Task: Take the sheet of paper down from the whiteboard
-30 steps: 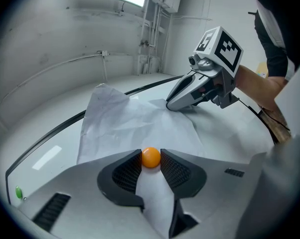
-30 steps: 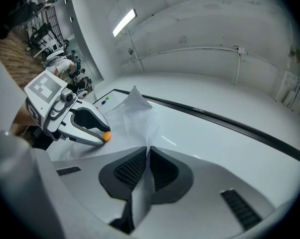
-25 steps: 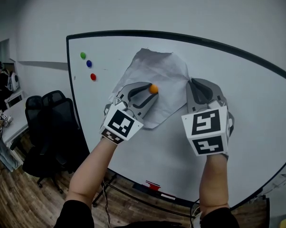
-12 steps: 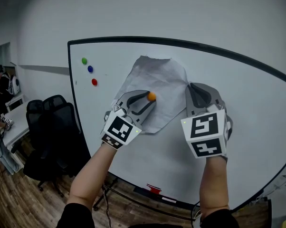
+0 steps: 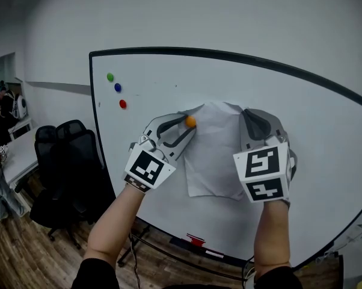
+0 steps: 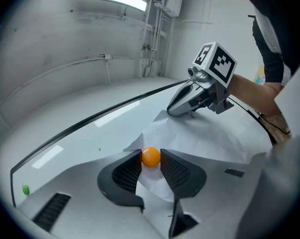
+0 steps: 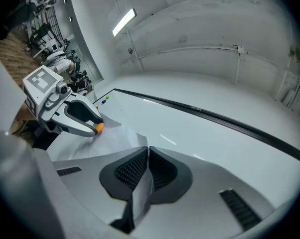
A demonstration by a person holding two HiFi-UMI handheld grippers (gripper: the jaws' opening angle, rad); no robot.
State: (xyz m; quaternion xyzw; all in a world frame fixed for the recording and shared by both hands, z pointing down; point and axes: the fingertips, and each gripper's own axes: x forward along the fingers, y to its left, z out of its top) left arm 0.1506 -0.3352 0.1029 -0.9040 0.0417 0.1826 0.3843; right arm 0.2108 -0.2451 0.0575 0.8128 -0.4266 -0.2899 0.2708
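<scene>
the sheet of paper (image 5: 214, 152) lies against the whiteboard (image 5: 307, 125), near the middle of the board and between the two grippers, creased, with its lower edge hanging free below them. its upper left corner sits under a round orange magnet (image 5: 190, 121). the left gripper (image 5: 189, 124) is clenched on that magnet: in the left gripper view the two ribbed pads press on either side of the orange magnet (image 6: 151, 157), with the paper (image 6: 205, 133) spreading out behind and below it. whether the magnet still touches the board cannot be told. the right gripper (image 5: 251, 114) grasps the right edge of the sheet; in the right gripper view its jaws have just been closing and now stand almost together, with a folded edge of the paper (image 7: 141, 193) pinched between the pads. both grippers point at the board and slightly upward, each held by a bare forearm. near the board's upper left corner, well apart from the sheet, are a green magnet (image 5: 110, 77), a blue magnet (image 5: 117, 87) and a red magnet (image 5: 122, 104), set in a slanted column. a small red object (image 5: 194, 240) lies on the ledge at the board's lower edge. black office chairs (image 5: 61, 155) stand on the wooden floor to the left of the board.
</scene>
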